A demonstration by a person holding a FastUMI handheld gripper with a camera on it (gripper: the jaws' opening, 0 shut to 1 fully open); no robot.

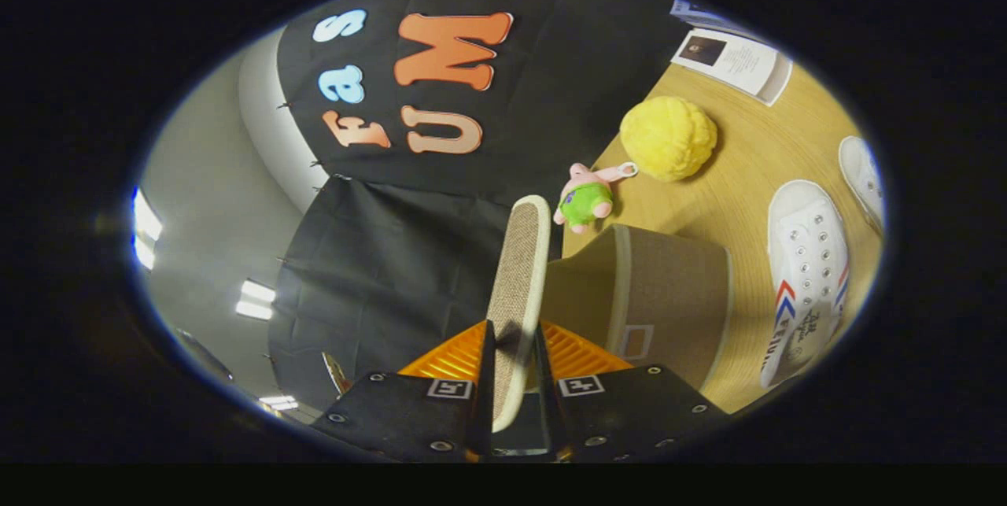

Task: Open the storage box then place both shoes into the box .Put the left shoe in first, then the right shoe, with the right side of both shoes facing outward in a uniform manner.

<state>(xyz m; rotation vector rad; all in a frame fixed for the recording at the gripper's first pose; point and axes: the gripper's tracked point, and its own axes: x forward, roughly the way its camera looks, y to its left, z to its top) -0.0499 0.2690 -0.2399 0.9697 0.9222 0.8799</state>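
Pinching the box lid (519,286) edgewise, hand-held gripper (515,333) above storage box (653,293)

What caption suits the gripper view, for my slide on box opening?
Gripper shut on the lid, lifted off the box; shoes wait beside it on the table.

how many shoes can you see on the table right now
2. One white shoe lies on the wooden table beside the storage box; a second shoe, partly cut off, lies beyond it. The gripper holds the lid.
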